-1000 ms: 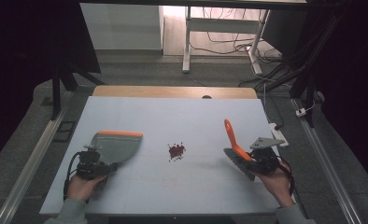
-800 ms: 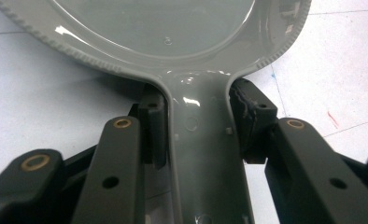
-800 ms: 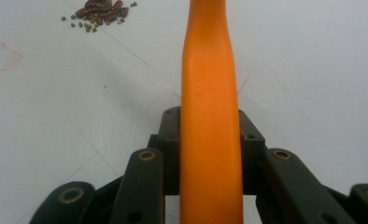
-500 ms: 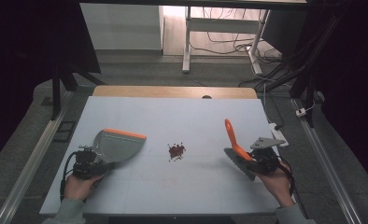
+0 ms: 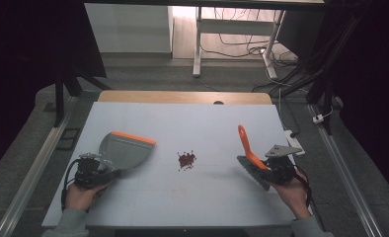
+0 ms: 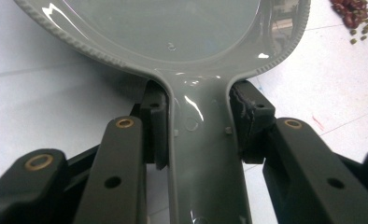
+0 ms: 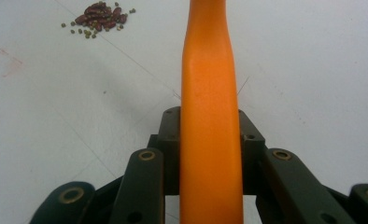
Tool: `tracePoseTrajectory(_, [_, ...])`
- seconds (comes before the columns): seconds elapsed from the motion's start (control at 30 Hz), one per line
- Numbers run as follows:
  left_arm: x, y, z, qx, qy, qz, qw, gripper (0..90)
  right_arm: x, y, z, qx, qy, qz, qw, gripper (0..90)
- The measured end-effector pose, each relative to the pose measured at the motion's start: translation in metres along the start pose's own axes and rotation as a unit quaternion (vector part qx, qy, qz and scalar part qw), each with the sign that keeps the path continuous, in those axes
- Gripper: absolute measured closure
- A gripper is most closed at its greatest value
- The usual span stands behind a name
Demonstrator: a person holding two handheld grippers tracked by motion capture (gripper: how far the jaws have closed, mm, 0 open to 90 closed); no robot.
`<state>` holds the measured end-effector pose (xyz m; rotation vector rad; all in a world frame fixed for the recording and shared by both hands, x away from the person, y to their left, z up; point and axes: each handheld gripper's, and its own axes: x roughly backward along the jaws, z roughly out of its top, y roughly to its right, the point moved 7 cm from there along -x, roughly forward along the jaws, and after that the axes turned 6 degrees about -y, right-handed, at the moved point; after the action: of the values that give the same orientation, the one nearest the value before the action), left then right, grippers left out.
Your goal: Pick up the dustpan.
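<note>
Table: a white table top [image 5: 148, 202] with a wooden strip along its far edge.
Beans: a small pile of dark red beans [image 5: 186, 159] with some tiny green ones sits in the middle of the table, between the two tools and apart from both.
Left gripper: the left gripper [image 5: 95, 170] is at the near left of the table, held in the person's left hand [image 5: 79, 195]. Its jaws are squeezed tight on the grey handle of a dustpan [image 6: 173, 42].
Dustpan: grey with an orange lip; it lies left of the beans, its orange edge on the far side.
Right gripper: the right gripper [image 5: 266, 170] is at the near right, held in the right hand [image 5: 293, 192]. Its jaws are pressed on the orange handle of a brush [image 7: 210, 116].
Brush: the orange handle points up and away; the grey bristle part [image 5: 252, 170] is low, near the table, right of the beans.
</note>
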<state>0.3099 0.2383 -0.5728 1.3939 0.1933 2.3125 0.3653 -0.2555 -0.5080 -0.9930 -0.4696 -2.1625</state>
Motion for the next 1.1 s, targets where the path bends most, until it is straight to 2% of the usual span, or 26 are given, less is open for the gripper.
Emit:
tracePoseTrajectory(0.03, [0.0,0.0,0.0,0.0,0.0,0.0,1.0,61.3,0.0,0.0,0.001,0.0,0.002,0.001,1.0,70.8])
tracePoseTrajectory(0.13, [0.003,0.0,0.002,-0.014,0.009,-0.002,0.9999,61.3,0.0,-0.001,0.002,-0.001,0.003,0.001,1.0,70.8])
tracePoseTrajectory(0.17, [0.005,0.001,0.003,-0.026,0.016,-0.008,0.9995,61.3,-0.001,-0.001,0.002,0.0,0.001,-0.001,1.0,70.8])
tracePoseTrajectory(0.37, [0.008,0.003,0.007,-0.049,0.029,-0.015,0.9982,61.3,0.0,-0.001,0.003,-0.001,0.005,-0.005,1.0,70.7])
tracePoseTrajectory(0.57, [0.016,0.005,0.01,-0.065,0.049,-0.03,0.9962,61.3,0.003,0.002,0.005,-0.009,0.013,-0.008,0.9998,70.8])
tracePoseTrajectory(0.7, [0.021,0.008,0.011,-0.073,0.062,-0.031,0.9949,61.3,0.005,0.003,0.006,-0.011,0.017,-0.007,0.9998,70.7])
tracePoseTrajectory(0.93, [0.028,0.015,0.012,-0.106,0.071,-0.044,0.9909,61.3,0.006,0.004,0.007,-0.011,0.02,-0.008,0.9997,70.7])
tracePoseTrajectory(1.07, [0.034,0.017,0.013,-0.116,0.077,-0.056,0.9887,61.4,0.006,0.004,0.007,-0.012,0.022,-0.008,0.9996,70.7])
tracePoseTrajectory(1.1, [0.036,0.018,0.012,-0.124,0.079,-0.059,0.9875,61.4,0.006,0.003,0.008,-0.016,0.025,-0.002,0.9996,70.7])
